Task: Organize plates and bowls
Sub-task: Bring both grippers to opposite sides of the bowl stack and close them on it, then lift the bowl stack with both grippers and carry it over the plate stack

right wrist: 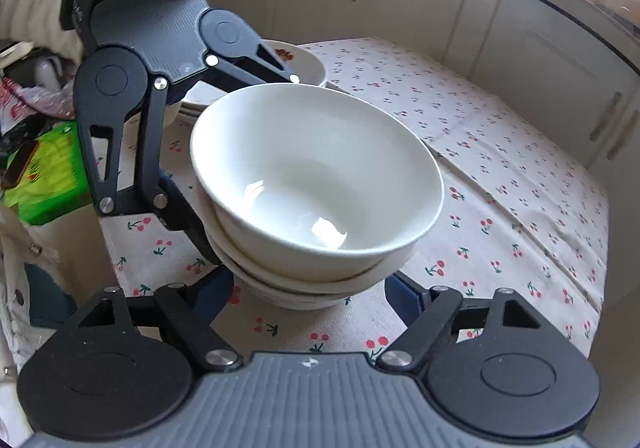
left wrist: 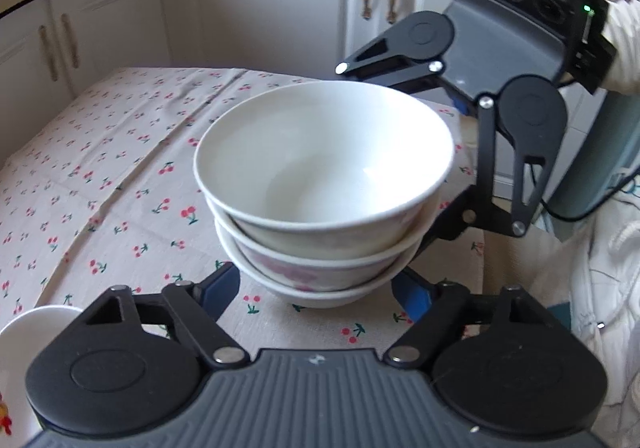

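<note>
Three bowls stand nested on the cherry-print tablecloth (left wrist: 120, 168). The top bowl (left wrist: 320, 152) is plain white and sits tilted, the middle bowl (left wrist: 316, 268) has a pink pattern, and the bottom bowl (left wrist: 320, 298) is white. My left gripper (left wrist: 316, 276) straddles the foot of the stack, its blue pads (left wrist: 224, 284) against the lower bowls. From the opposite side my right gripper (right wrist: 308, 280) does the same, its pads (right wrist: 404, 296) meeting the stack. Each gripper shows in the other's view: the right gripper (left wrist: 392, 152) and the left gripper (right wrist: 250, 164) reach around the bowls, far fingertips hidden.
Behind the left gripper sit a bowl with a red fruit print (right wrist: 300, 60) and stacked white plates (right wrist: 196, 100). A white dish (left wrist: 24, 332) lies at the near left. Green packaging and clutter (right wrist: 48, 176) crowd that table edge. White cabinets (left wrist: 280, 8) stand beyond. A white sleeve (left wrist: 624, 48) holds the right gripper.
</note>
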Demonstrator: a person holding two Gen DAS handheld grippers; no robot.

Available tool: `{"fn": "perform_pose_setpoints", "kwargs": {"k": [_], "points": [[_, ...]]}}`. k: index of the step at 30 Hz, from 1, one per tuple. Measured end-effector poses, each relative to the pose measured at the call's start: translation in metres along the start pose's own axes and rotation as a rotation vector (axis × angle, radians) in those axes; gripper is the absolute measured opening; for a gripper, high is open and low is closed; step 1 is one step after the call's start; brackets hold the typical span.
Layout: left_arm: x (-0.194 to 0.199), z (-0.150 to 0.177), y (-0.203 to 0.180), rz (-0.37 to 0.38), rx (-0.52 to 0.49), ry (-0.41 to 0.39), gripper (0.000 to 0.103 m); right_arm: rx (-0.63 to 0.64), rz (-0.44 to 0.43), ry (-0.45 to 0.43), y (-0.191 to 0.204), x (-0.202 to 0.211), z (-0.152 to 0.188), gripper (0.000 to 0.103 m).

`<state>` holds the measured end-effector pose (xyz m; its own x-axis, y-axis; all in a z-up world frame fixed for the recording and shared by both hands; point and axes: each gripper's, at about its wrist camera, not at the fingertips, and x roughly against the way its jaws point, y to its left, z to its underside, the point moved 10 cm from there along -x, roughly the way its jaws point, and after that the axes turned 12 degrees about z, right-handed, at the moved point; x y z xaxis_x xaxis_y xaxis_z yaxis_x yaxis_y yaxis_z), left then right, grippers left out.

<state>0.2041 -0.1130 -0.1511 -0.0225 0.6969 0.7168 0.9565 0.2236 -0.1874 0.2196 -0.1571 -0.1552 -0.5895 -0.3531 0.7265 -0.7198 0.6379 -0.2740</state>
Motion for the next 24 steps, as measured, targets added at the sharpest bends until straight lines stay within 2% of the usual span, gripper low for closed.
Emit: {"fn": "perform_pose_setpoints", "kwargs": {"k": [13, 24], "points": [[-0.0033, -0.0013, 0.0072, 0.069, -0.011, 0.033, 0.08, 0.025, -0.032, 0.026, 0.0015, -0.0043, 0.0006, 0.083], [-0.009, -0.0047, 0.0092, 0.072, -0.015, 0.058, 0.08, 0.022, -0.031, 0.039, 0.0015, -0.0031, 0.0011, 0.083]]}}
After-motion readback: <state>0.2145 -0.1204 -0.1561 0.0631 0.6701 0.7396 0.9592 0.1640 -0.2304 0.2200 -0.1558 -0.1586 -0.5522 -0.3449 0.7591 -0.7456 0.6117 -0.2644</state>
